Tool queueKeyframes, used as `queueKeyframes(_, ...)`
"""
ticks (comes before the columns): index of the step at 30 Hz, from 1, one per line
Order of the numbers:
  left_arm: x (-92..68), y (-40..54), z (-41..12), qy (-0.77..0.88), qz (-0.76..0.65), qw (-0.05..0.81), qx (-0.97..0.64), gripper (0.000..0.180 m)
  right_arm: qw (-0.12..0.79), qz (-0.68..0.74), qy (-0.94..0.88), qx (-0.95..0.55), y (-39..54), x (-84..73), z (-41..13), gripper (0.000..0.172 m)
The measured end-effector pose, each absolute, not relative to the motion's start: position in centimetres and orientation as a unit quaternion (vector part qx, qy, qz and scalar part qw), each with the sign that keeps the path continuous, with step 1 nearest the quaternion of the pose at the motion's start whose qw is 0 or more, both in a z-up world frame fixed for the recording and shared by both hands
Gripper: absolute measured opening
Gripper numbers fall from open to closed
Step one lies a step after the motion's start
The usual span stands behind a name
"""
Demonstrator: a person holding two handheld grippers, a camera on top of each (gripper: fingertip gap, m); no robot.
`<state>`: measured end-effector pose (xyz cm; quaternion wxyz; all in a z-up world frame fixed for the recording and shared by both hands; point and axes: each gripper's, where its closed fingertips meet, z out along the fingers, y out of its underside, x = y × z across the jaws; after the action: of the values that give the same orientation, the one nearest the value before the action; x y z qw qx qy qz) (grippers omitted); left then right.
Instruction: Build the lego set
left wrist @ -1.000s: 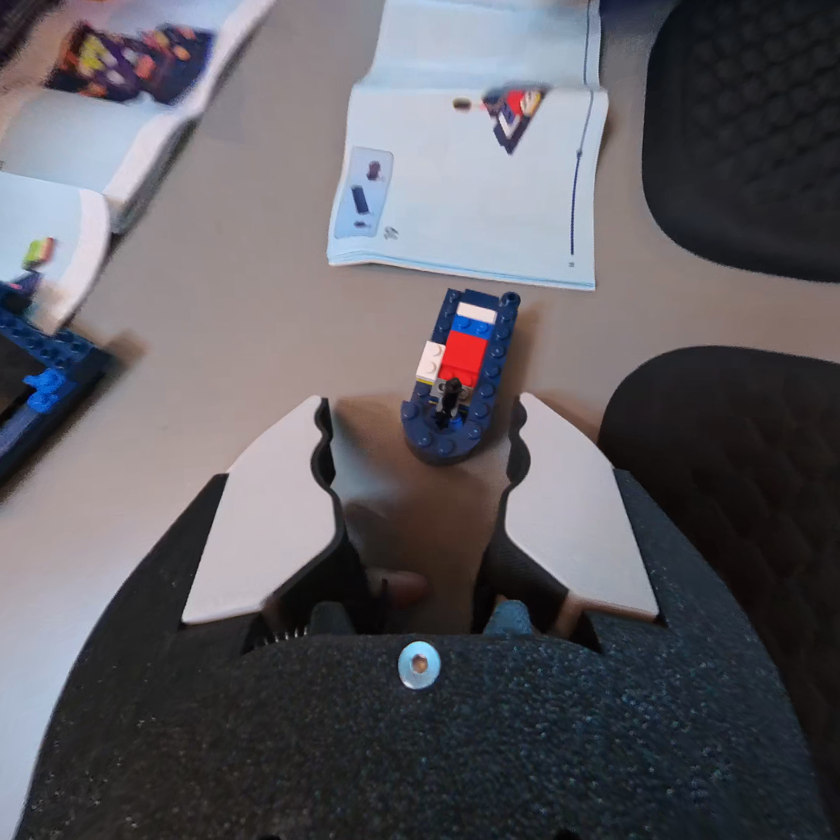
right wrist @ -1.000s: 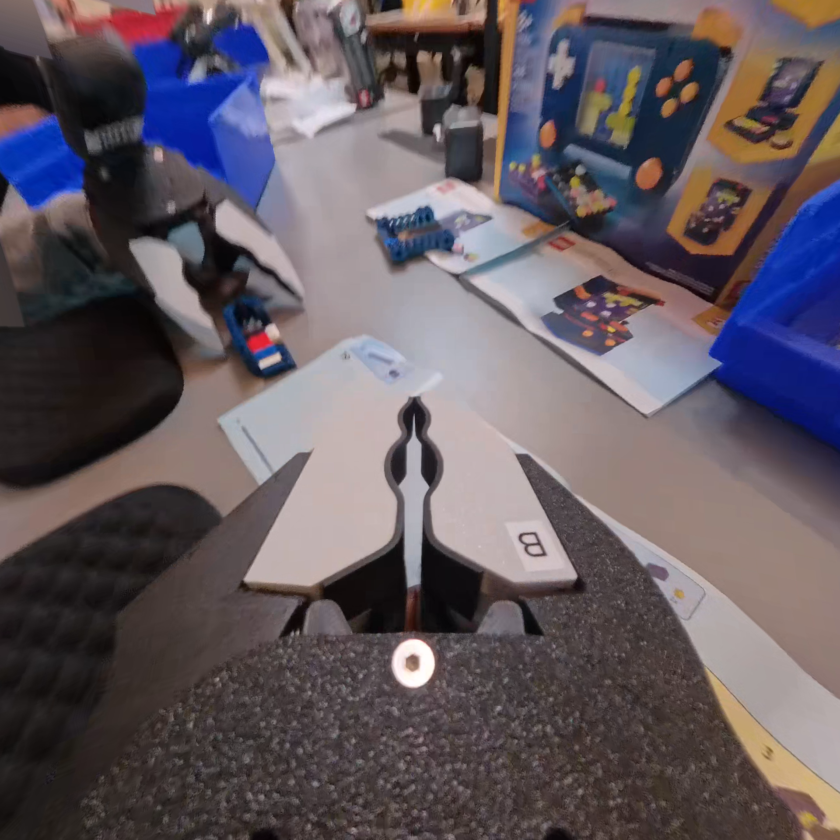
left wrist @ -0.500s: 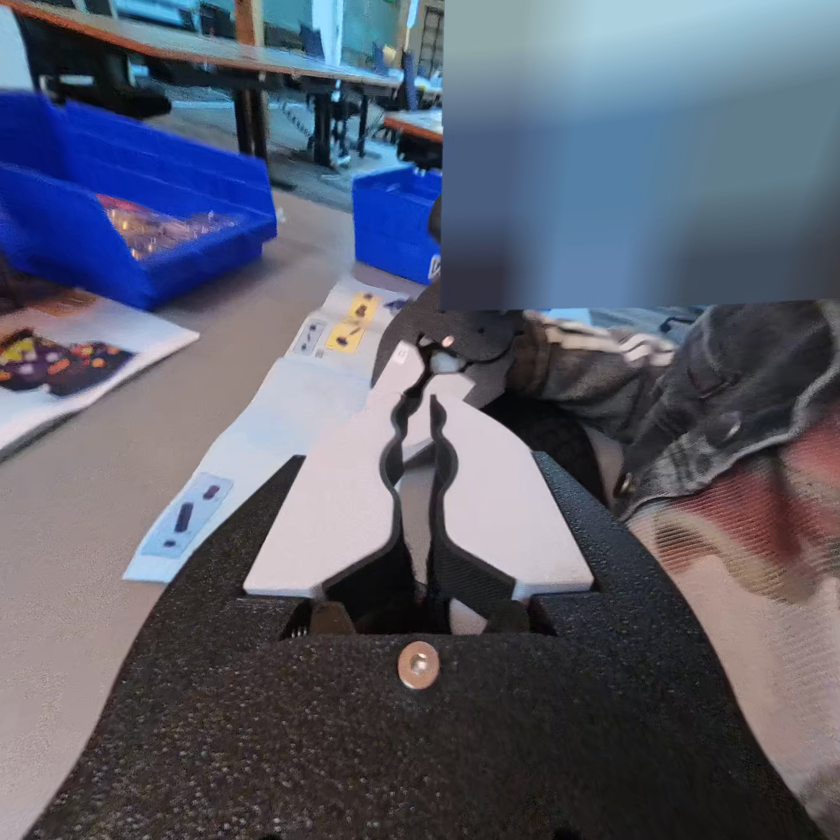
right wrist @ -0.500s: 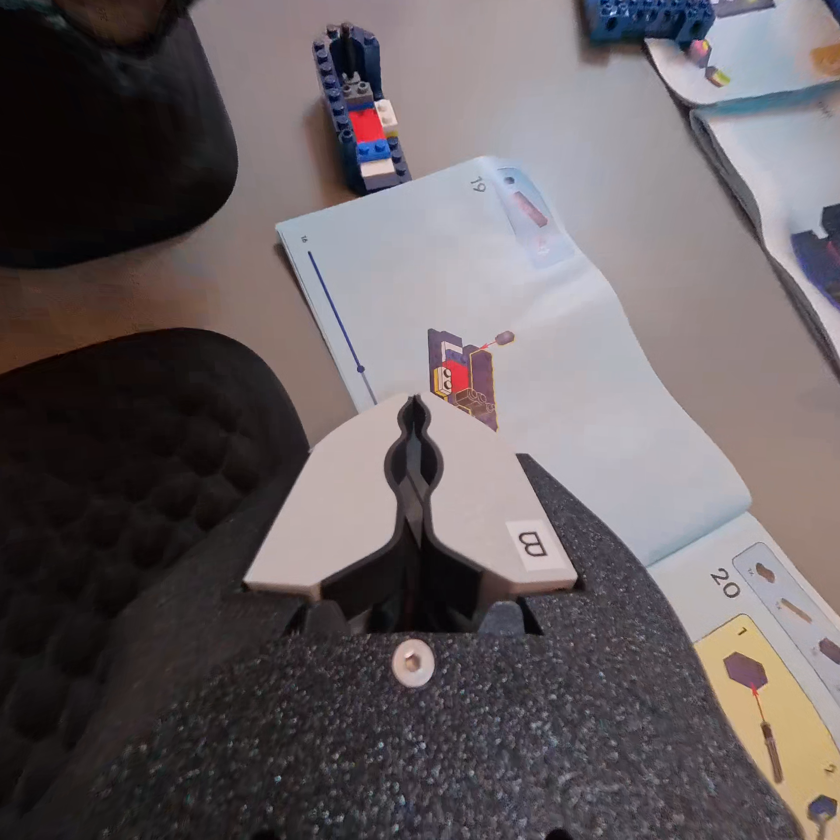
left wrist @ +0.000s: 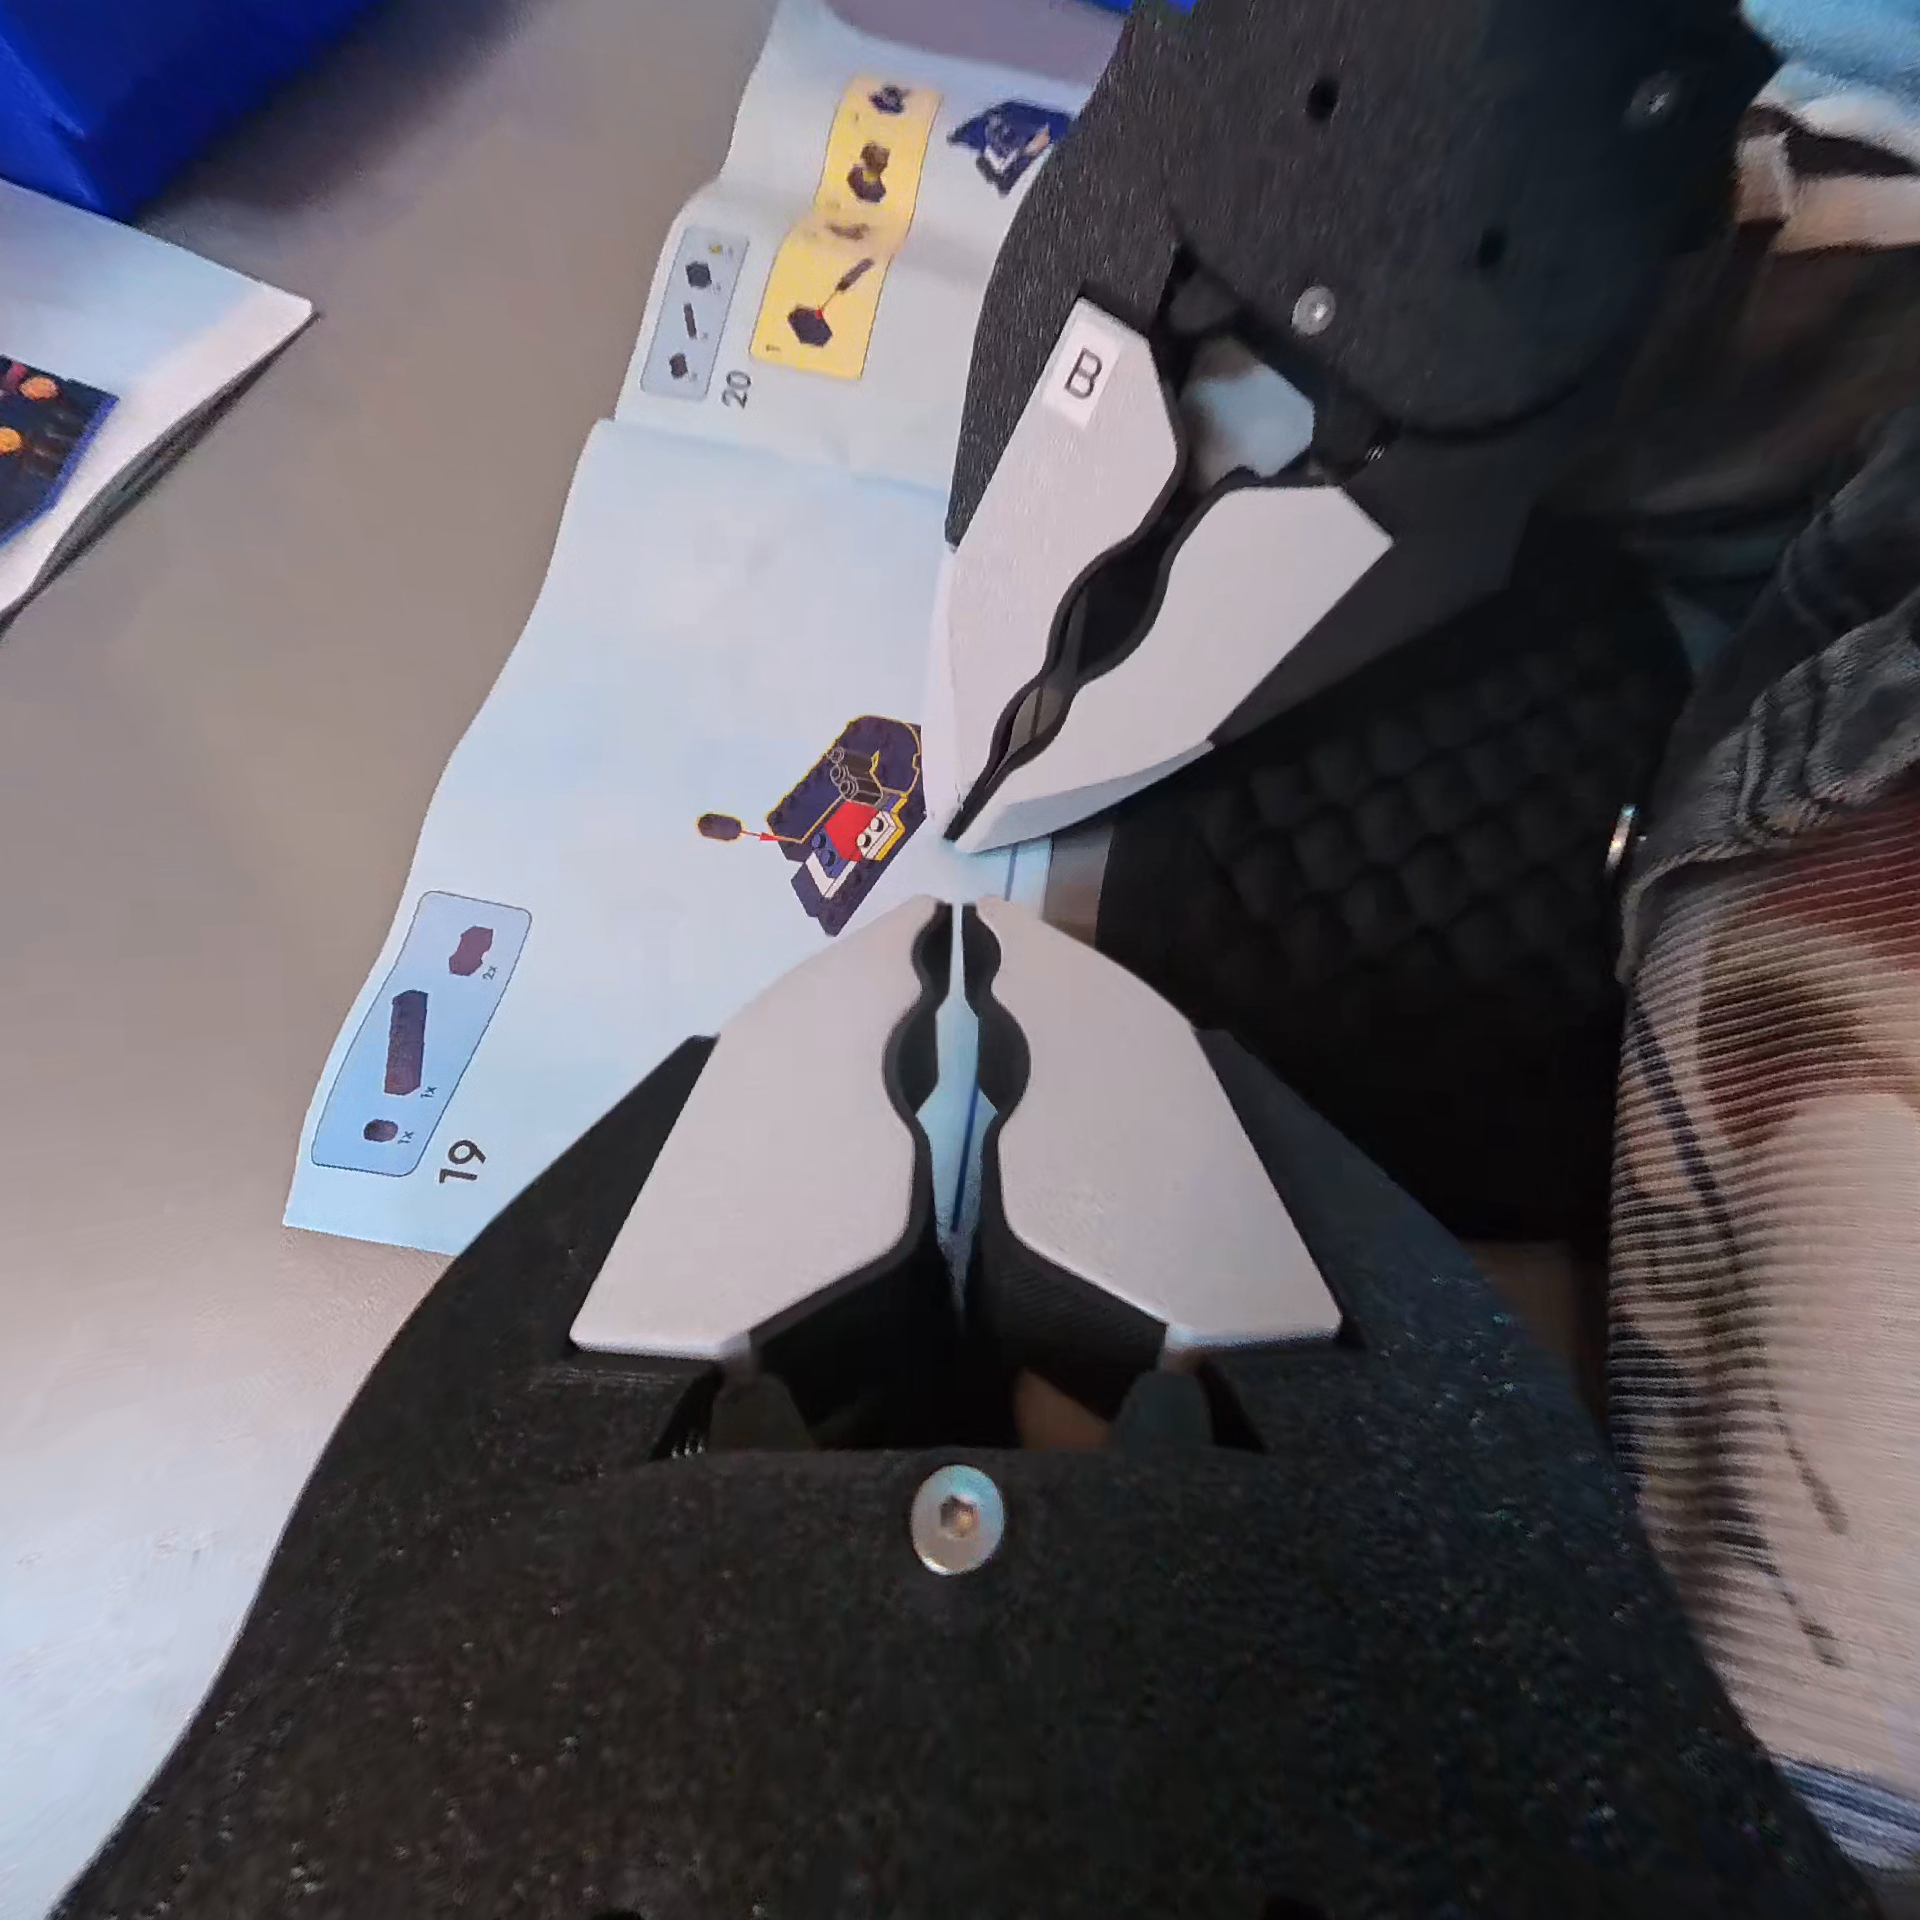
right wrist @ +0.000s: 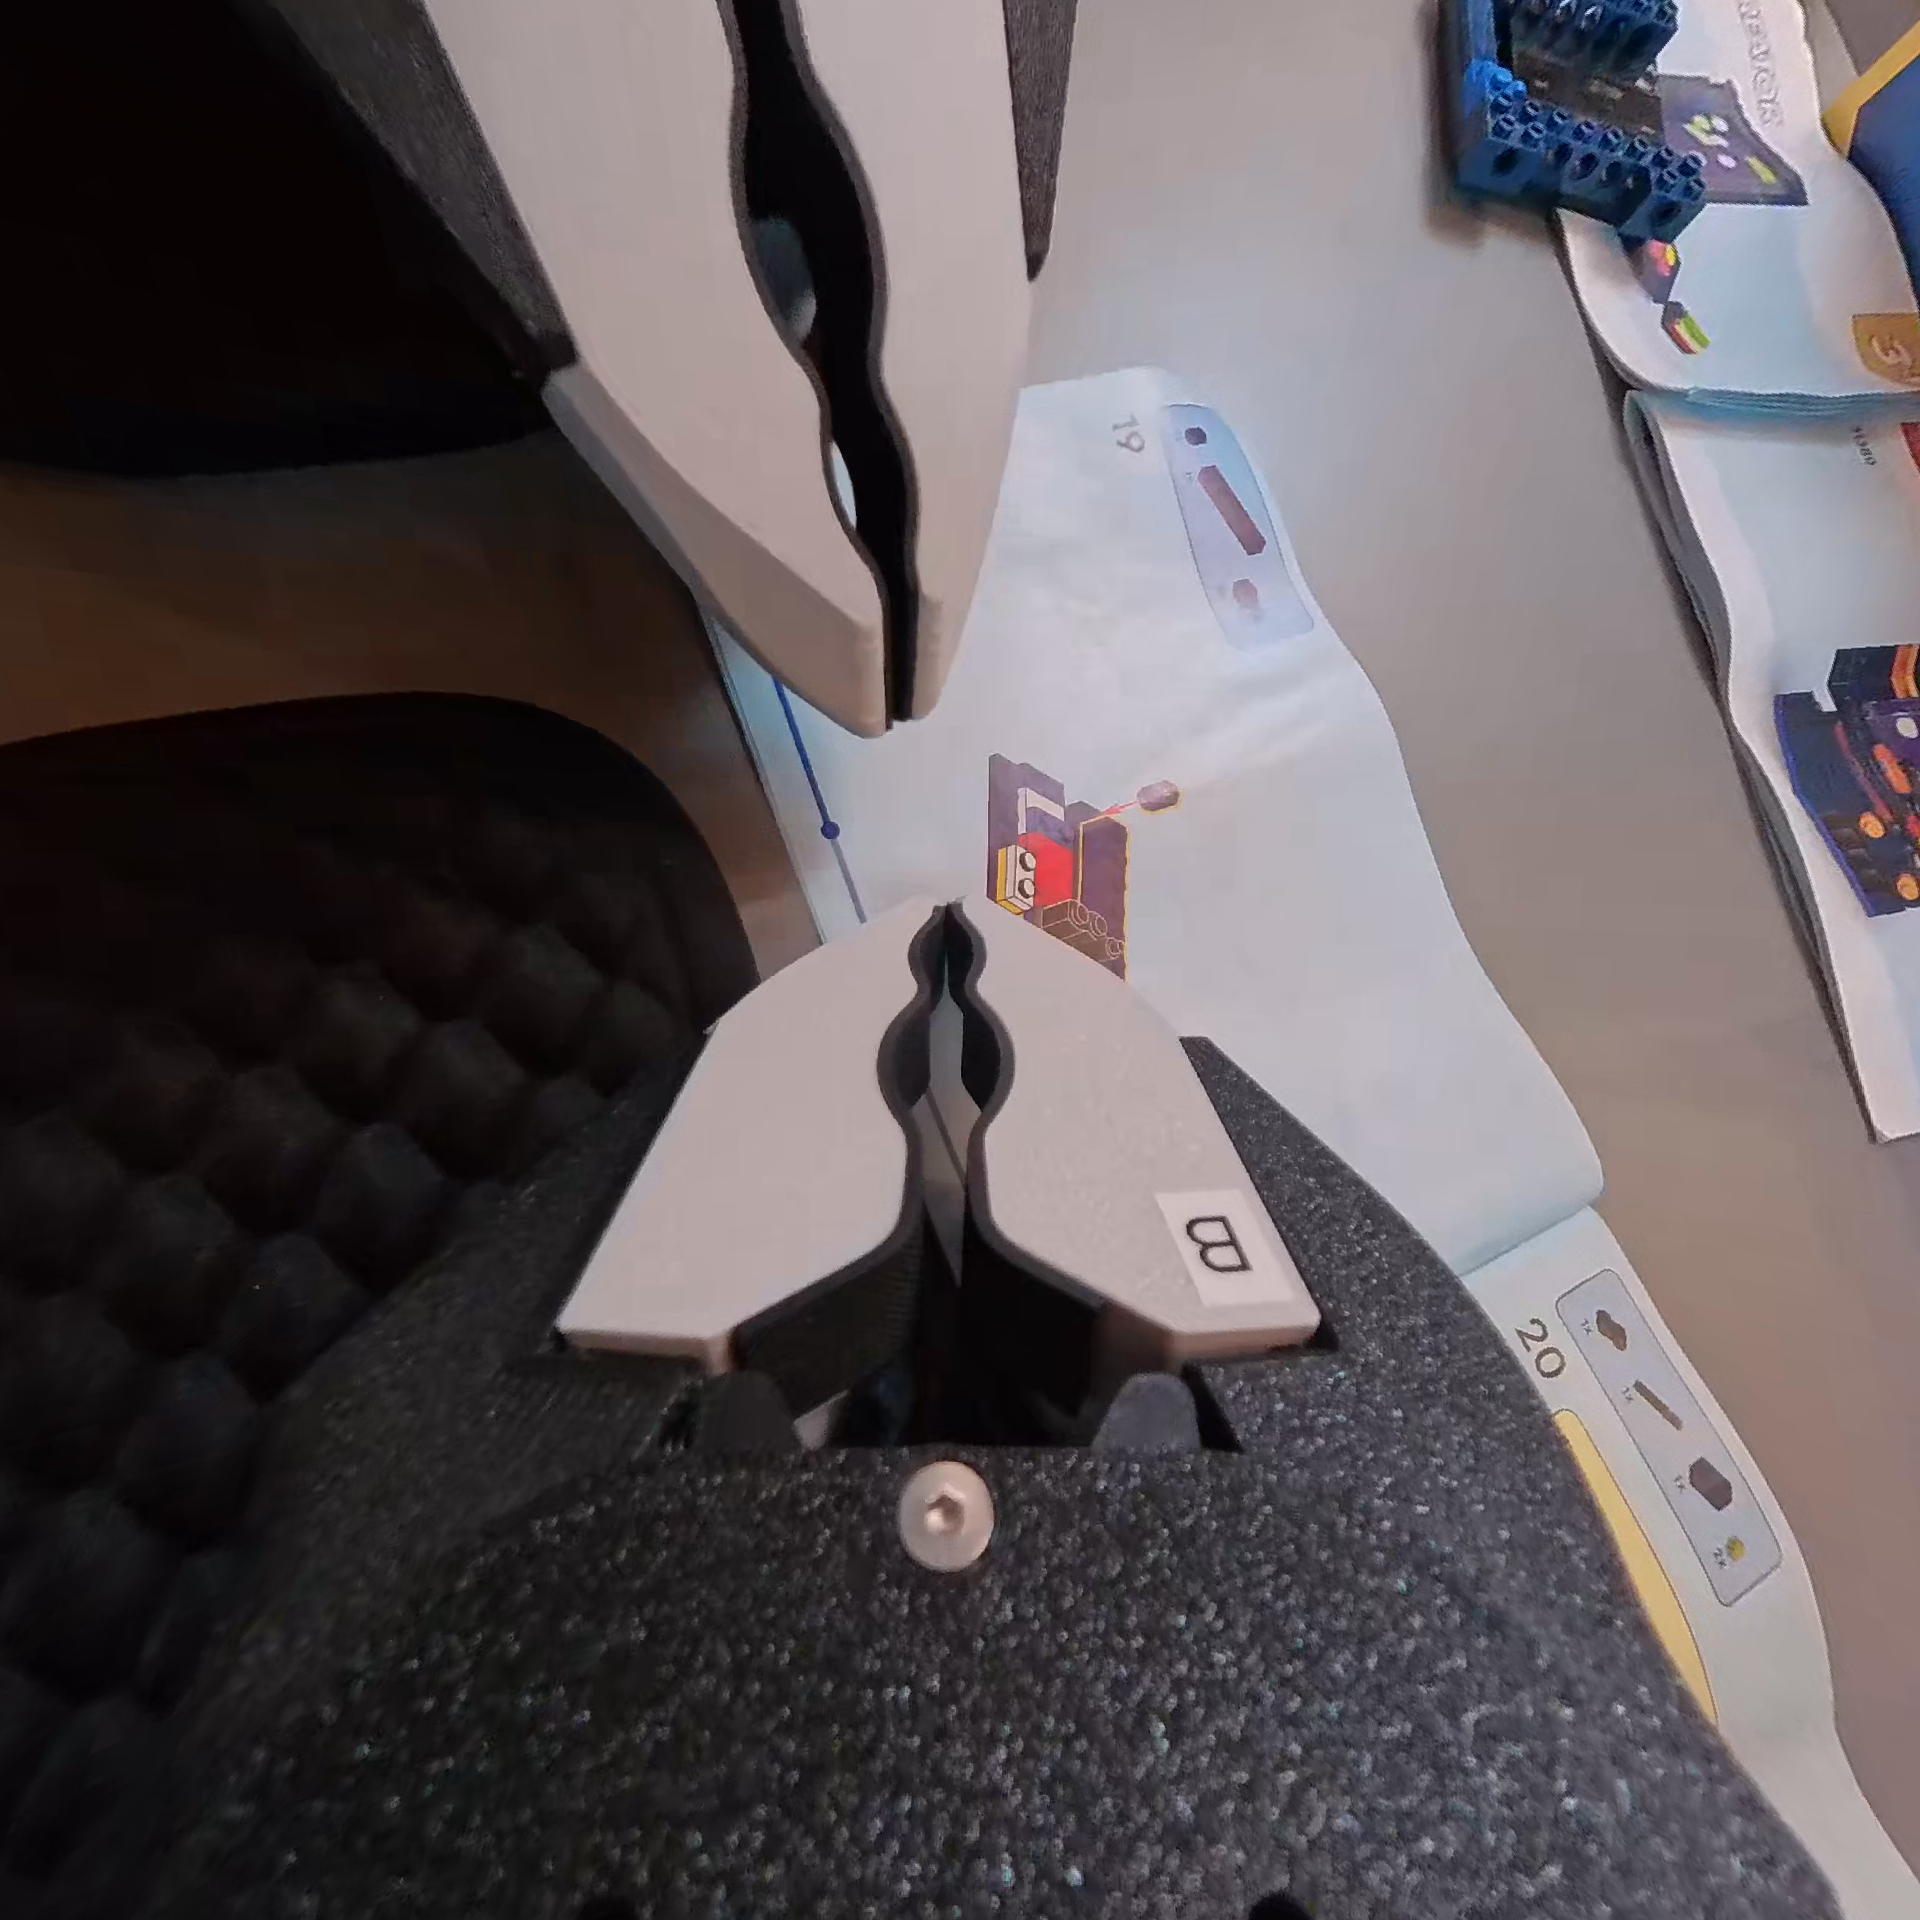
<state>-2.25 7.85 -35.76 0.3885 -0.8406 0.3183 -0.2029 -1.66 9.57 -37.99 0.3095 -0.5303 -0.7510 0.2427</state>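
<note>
**Two closed grippers meet tip to tip over the open booklet**

The open instruction booklet is taken as the landmark; it lies flat on the grey table, with its long axis running away from the left gripper and slightly leftward. The left gripper is held over the booklet's near right edge, its fingers brought together with nothing seen between them. The right gripper is brought in from the booklet's far right side, angled down; its fingers are likewise together and nothing is seen clamped. The two sets of tips are placed just beside each other, apparently not touching, at the right of the printed brick drawing in the middle of the page. Both are about equally near that drawing. Right of the booklet a black textured cushion is seen; beyond the booklet's far left, other booklets and a blue brick frame are left well apart.
</note>
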Motion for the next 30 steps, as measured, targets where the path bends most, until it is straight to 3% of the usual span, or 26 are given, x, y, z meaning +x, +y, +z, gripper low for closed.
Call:
queueKeyframes(3,-2.8,7.2,-37.9,0.341,-0.163,0.326,-0.866,0.001,0.309,0.243,-0.752,-0.529,9.5,-1.6,-38.0,0.000)
queueKeyframes(30,-2.9,7.0,-38.2,0.345,-0.168,0.315,-0.868,0.003,0.301,0.252,-0.749,-0.533,9.4,-1.6,-38.0,0.000)
